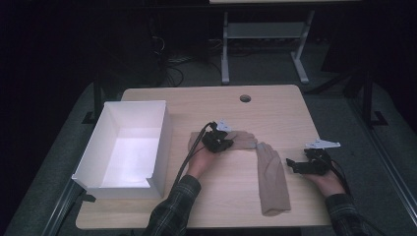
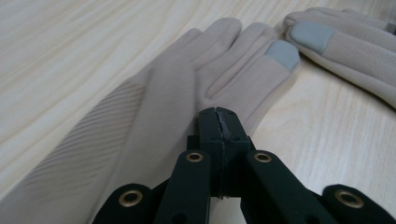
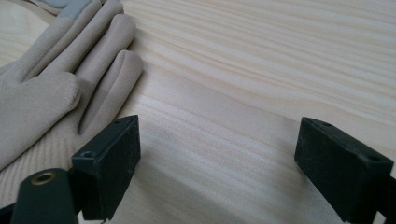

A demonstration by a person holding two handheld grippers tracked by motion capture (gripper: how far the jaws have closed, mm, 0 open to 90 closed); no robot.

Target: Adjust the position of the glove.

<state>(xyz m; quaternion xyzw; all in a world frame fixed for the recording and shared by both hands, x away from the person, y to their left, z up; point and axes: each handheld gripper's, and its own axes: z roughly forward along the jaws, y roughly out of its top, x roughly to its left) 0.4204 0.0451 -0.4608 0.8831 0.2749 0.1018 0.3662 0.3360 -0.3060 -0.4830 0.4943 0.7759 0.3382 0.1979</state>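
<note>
Two beige gloves with grey fingertip patches lie on the wooden table (image 1: 275,108). One glove (image 1: 243,139) (image 2: 177,93) lies crosswise near the middle. My left gripper (image 1: 225,143) (image 2: 218,119) is shut, its tips resting on this glove's near edge; whether fabric is pinched I cannot tell. The second glove (image 1: 272,179) (image 2: 355,42) (image 3: 42,93) lies lengthwise, fingers toward the first, their fingertips almost meeting. My right gripper (image 1: 295,166) (image 3: 219,144) stands open just right of this glove, low over bare wood, nothing between its jaws.
A white open box (image 1: 164,128) stands on the table's left side, hanging over the edge. A round cable hole (image 1: 245,98) sits near the far edge. Another desk's legs (image 1: 225,49) stand on the dark floor beyond.
</note>
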